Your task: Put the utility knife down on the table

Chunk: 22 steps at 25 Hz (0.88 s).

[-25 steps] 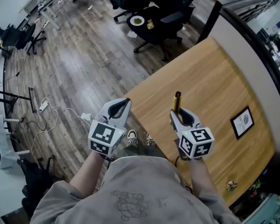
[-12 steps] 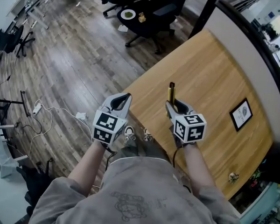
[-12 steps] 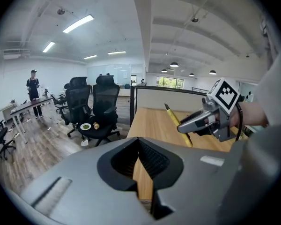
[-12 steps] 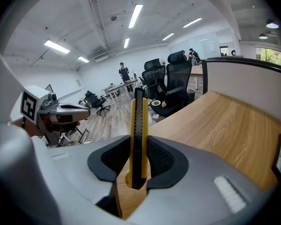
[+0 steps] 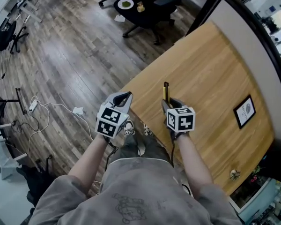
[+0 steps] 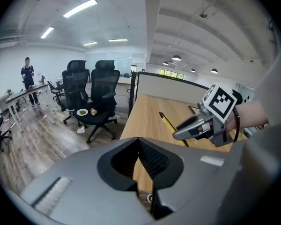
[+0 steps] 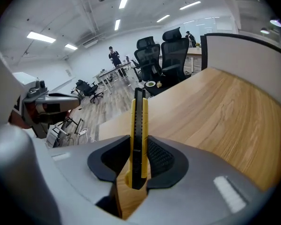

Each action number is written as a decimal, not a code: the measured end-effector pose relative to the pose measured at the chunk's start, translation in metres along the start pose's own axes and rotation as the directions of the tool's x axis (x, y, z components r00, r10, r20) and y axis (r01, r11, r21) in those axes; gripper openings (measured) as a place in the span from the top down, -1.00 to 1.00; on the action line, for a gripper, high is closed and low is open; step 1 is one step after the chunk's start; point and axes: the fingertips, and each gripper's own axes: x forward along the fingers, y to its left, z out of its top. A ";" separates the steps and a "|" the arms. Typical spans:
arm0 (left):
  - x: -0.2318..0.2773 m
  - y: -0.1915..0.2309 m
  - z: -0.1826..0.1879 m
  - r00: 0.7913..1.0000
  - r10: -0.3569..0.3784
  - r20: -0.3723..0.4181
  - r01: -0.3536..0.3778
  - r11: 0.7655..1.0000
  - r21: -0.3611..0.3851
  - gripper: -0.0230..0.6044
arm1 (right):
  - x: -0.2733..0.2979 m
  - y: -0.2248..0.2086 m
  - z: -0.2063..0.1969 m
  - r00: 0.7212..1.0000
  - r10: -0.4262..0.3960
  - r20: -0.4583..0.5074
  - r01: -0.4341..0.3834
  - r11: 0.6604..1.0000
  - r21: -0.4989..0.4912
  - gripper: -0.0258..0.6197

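Observation:
A yellow and black utility knife (image 7: 138, 125) stands edge-up between the jaws of my right gripper (image 7: 139, 165), which is shut on its rear part. In the head view the utility knife (image 5: 166, 91) sticks forward from the right gripper (image 5: 169, 104) above the near left part of the wooden table (image 5: 215, 74). My left gripper (image 5: 122, 97) hovers off the table's left edge, above the floor. Its jaws (image 6: 141, 161) are closed together with nothing between them. The left gripper view also shows the knife (image 6: 168, 123) and right gripper (image 6: 181, 132) over the table (image 6: 145, 116).
A small black-framed picture (image 5: 245, 111) lies on the table at the right. A partition wall (image 5: 253, 46) borders the table's far side. Black office chairs (image 5: 145, 3) stand beyond the table's far left corner. Cables and a power strip (image 5: 33, 106) lie on the wooden floor.
Both grippers have drifted slightly toward the near left table edge, the right one still carrying the knife. The head camera has shifted a little.

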 end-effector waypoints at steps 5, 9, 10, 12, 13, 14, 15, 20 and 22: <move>0.019 0.007 -0.031 0.998 -0.015 -0.065 0.015 1.000 -0.012 0.93 | 0.032 -0.007 -0.026 0.997 -0.025 -0.073 0.027 0.999 0.021 0.55; 0.025 0.006 -0.059 0.993 -0.021 -0.119 0.022 1.000 0.006 0.93 | 0.045 -0.008 -0.042 0.993 -0.037 -0.113 0.040 0.999 0.028 0.54; 0.026 0.006 -0.065 0.992 -0.025 -0.127 0.026 1.000 0.003 0.93 | 0.047 -0.007 -0.044 0.992 -0.040 -0.120 0.043 0.999 0.026 0.54; 0.027 0.005 -0.073 0.990 -0.035 -0.138 0.034 0.999 -0.011 0.93 | 0.052 -0.007 -0.046 0.991 -0.048 -0.128 0.051 0.998 0.022 0.54; 0.027 0.005 -0.076 0.989 -0.039 -0.142 0.037 0.999 -0.018 0.93 | 0.053 -0.008 -0.047 0.990 -0.053 -0.132 0.056 0.998 0.023 0.54; 0.027 0.004 -0.078 0.989 -0.042 -0.144 0.040 0.999 -0.022 0.93 | 0.055 -0.009 -0.049 0.989 -0.058 -0.136 0.062 0.998 0.025 0.54; 0.026 0.003 -0.079 0.988 -0.045 -0.145 0.041 0.999 -0.024 0.93 | 0.056 -0.010 -0.051 0.988 -0.064 -0.141 0.068 0.997 0.024 0.54; 0.023 0.005 -0.078 0.989 -0.046 -0.140 0.043 0.999 -0.023 0.93 | 0.058 -0.009 -0.051 0.985 -0.092 -0.143 0.094 0.996 0.008 0.54; 0.021 0.007 -0.074 0.990 -0.044 -0.133 0.042 0.999 -0.019 0.93 | 0.056 -0.010 -0.047 0.987 -0.095 -0.133 0.097 0.995 0.012 0.54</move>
